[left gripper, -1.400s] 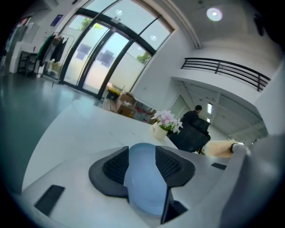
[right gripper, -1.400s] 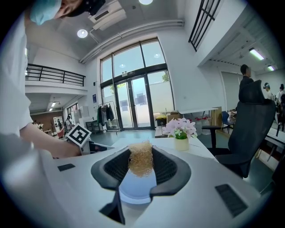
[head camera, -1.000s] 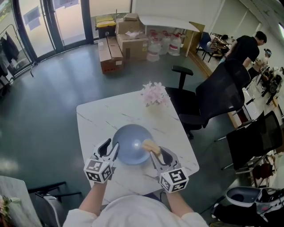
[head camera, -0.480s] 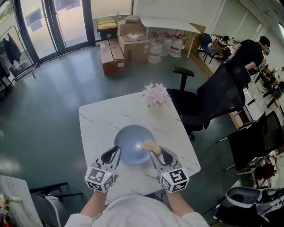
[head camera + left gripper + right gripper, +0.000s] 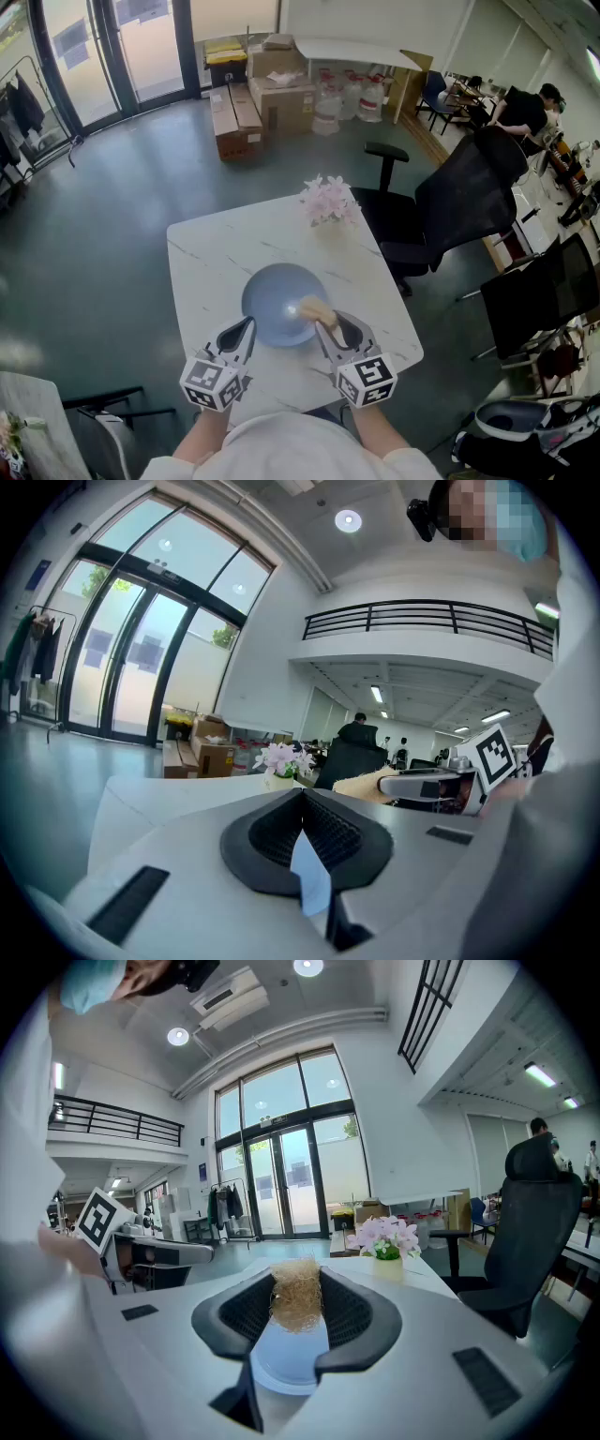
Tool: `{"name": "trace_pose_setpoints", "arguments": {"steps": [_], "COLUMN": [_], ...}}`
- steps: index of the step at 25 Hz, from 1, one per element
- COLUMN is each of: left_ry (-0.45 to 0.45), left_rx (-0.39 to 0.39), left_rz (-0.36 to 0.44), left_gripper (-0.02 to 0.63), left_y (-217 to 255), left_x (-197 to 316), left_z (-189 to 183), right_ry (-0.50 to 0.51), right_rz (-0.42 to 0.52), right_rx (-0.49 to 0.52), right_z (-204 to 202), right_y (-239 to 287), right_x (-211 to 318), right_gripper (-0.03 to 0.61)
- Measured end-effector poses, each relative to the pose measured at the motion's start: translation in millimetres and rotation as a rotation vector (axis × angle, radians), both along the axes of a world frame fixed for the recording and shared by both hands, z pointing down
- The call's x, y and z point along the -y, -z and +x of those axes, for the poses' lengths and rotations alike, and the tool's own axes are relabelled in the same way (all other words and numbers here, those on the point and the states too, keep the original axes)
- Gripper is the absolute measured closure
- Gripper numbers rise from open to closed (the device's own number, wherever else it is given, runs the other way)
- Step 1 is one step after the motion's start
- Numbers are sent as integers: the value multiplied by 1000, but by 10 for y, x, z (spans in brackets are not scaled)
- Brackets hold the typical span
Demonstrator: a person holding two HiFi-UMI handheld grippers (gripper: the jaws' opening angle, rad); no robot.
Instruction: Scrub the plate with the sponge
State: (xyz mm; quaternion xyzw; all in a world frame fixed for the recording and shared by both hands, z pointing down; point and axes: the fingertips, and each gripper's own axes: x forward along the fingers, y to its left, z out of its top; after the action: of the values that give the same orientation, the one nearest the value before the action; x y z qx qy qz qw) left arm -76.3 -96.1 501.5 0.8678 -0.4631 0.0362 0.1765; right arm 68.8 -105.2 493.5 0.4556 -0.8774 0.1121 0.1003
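Since a second ago the left gripper (image 5: pixel 244 326) has drawn back a little toward the person, and its jaws, then wide apart beside the plate (image 5: pixel 277 295), have just been closing. They now meet at the tips, right at the plate's near-left rim. A thin blue sliver shows between the pads, so I read this as a pinch on the rim rather than an empty close, though the contact itself is hard to see. The right gripper (image 5: pixel 330 324) has kept its place, jaws narrowed on the straw-coloured sponge (image 5: pixel 314 307), which pokes out past the tips over the plate's near-right part. Whether the sponge touches the surface I cannot tell. The plate sits toward the near side of the table (image 5: pixel 216 253), between the two grippers. The step in hand looks like bracing the plate before scrubbing starts. The next move calls for pressing the sponge down onto the blue surface and sweeping it across, while the left grip stays firm so the plate neither slides nor tips at the rim.
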Motion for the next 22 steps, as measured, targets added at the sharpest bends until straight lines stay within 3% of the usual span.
{"name": "trace_pose_setpoints", "arguments": {"steps": [5,22], "left_ry": [7,6], "left_rx": [27,10], "left_rz": [17,3], "left_gripper": [581,581], "left_y": [52,35], "left_x": [-9,-3], "left_z": [-15,-47], "right_ry": [-3,-3], "right_rz": [14,14], "right_rx": [-16,-24], "right_z": [-14,-38], "right_y": [38,30], "right_x": [-27,-49], "right_gripper": [430,430]}}
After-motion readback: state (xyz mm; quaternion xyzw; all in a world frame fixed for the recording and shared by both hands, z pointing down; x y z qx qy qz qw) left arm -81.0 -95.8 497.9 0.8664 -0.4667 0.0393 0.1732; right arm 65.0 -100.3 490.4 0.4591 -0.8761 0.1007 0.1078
